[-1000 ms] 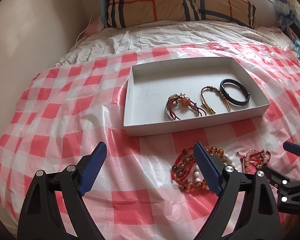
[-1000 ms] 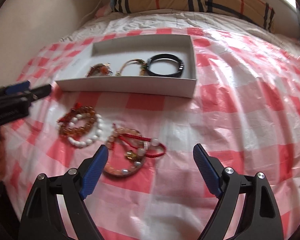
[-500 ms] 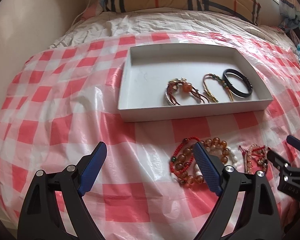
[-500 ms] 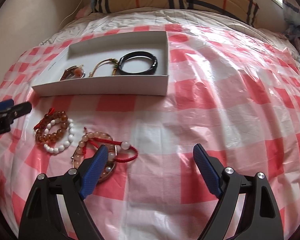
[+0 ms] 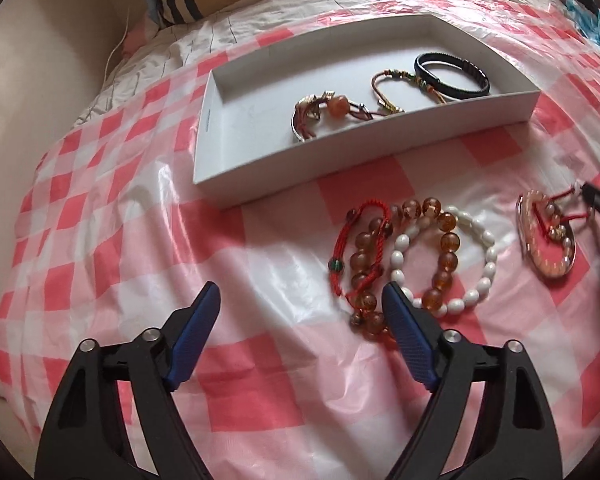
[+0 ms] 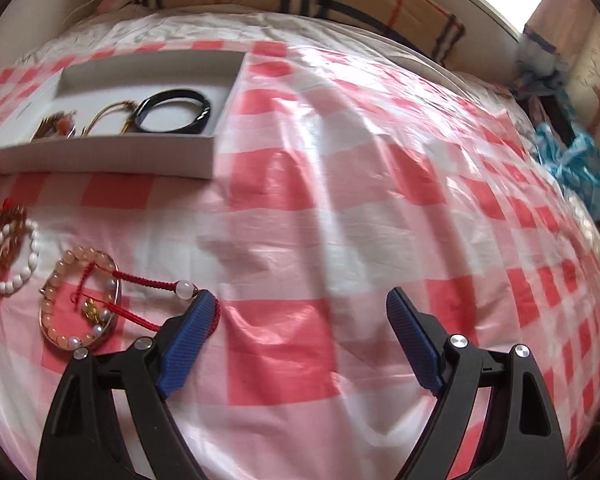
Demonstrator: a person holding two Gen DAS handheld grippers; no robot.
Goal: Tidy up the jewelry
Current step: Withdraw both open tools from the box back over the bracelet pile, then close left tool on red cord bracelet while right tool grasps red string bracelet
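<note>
Red-checked plastic sheet [image 5: 260,360] covers the bed, with a white tray [image 5: 340,160] on it holding three bracelets, the black bracelet [image 5: 452,76] at its right end. Just in front of the tray sits the beaded bracelet pile [image 5: 416,256]. Left gripper [image 5: 300,320] is closing with nothing between its jaws; right gripper [image 6: 300,320] is spread wide and empty, beside the red cord bracelet [image 6: 84,304].

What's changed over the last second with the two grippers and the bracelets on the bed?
The left gripper has come down closer over the amber and white bead bracelets, its jaws closing slightly with nothing between them. The right gripper has swung right, so the red cord bracelet now lies by its left finger; it stays open. All bracelets and the white tray stayed put.
</note>
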